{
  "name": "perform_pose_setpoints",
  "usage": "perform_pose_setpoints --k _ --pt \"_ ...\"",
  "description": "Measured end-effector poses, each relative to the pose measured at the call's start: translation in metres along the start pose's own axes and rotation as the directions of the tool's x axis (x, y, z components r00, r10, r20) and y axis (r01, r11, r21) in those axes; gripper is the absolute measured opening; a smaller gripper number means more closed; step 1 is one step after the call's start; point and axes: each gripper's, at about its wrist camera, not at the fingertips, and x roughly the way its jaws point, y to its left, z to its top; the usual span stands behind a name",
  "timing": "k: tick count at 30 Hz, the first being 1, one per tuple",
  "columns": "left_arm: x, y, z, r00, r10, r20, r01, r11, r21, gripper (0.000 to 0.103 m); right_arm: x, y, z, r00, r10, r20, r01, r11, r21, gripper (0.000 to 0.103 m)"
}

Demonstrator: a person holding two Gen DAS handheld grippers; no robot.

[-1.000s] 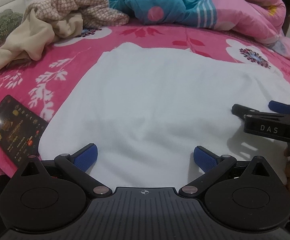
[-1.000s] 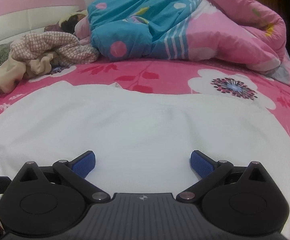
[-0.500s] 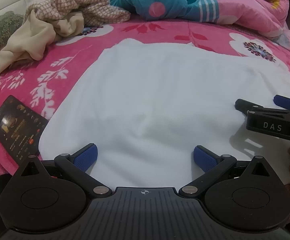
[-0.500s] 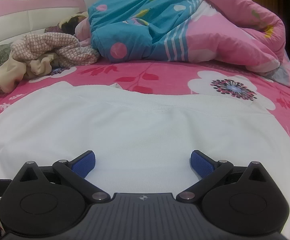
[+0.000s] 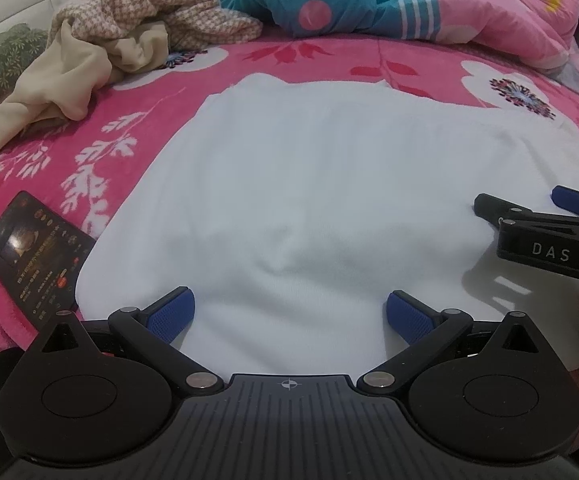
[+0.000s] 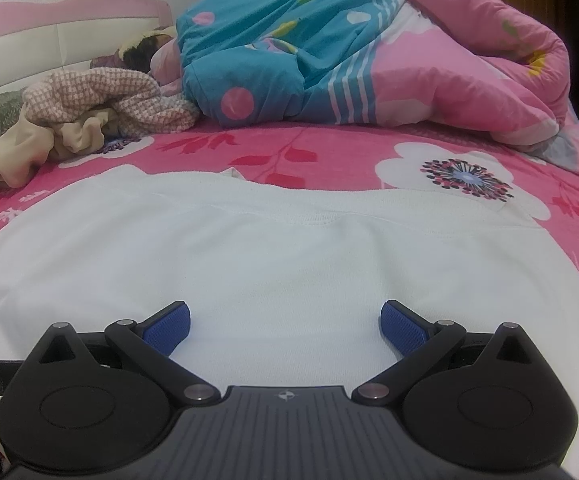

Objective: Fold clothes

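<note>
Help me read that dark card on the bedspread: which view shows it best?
Left wrist view: the dark card lies fully visible beside the white garment. The right wrist view shows only a sliver at its lower left edge.

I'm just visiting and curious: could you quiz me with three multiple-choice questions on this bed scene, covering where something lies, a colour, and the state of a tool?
1. Where is the dark card?
A. on the white garment
B. left of it, on the pink bedsheet
C. on the quilt

2. What colour are the tools' finger pads?
A. red
B. green
C. blue

3. How does the left tool stand?
A. open, holding nothing
B. shut on cloth
C. shut on the card

Answers:
B, the dark card lies beside the white garment.
C, a blue pad.
A, the left tool gapes over bare cloth.
</note>
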Motion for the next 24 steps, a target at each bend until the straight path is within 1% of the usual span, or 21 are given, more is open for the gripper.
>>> perform_pose_setpoints --k 5,8,11,13,16,18,20,22,24 --pt "-0.002 0.002 -0.01 0.998 -0.017 0.066 0.015 1.0 0.024 0.103 -0.001 -0.001 -0.001 1.0 0.004 0.003 -0.004 1.0 0.002 0.103" --pt "-0.01 0.008 -0.017 0.992 -0.045 0.116 0.045 0.999 0.005 0.103 0.0 -0.001 0.0 1.0 0.006 0.003 -0.006 1.0 0.003 0.103" --pt "-0.022 0.022 -0.027 0.975 -0.106 0.194 0.115 0.993 -0.04 0.103 0.0 -0.002 -0.001 1.0 0.008 0.003 -0.008 1.0 0.004 0.103" --pt "-0.029 0.035 -0.033 0.963 -0.12 0.24 0.145 0.985 -0.09 0.103 0.0 -0.002 0.0 1.0 0.009 0.003 -0.009 1.0 0.004 0.103" --pt "-0.038 0.058 -0.042 0.945 -0.116 0.304 0.182 0.964 -0.195 0.103 0.0 -0.001 0.0 1.0 0.008 0.003 -0.008 1.0 0.003 0.103" --pt "-0.042 0.073 -0.047 0.934 -0.109 0.341 0.212 0.936 -0.282 0.101 0.0 -0.001 0.0 1.0 0.006 0.003 -0.006 1.0 0.001 0.103" --pt "-0.042 0.084 -0.05 0.927 -0.12 0.355 0.248 0.906 -0.343 0.099 0.0 0.0 0.0 1.0 0.003 0.002 -0.003 1.0 -0.001 0.103" --pt "-0.04 0.091 -0.051 0.926 -0.124 0.356 0.263 0.888 -0.376 0.097 0.0 0.001 -0.001 1.0 0.001 0.001 -0.001 1.0 -0.004 0.103" --pt "-0.04 0.094 -0.053 0.926 -0.125 0.357 0.27 0.879 -0.392 0.091 0.0 0.001 -0.001 1.0 0.0 0.0 0.0 1.0 -0.006 0.103"
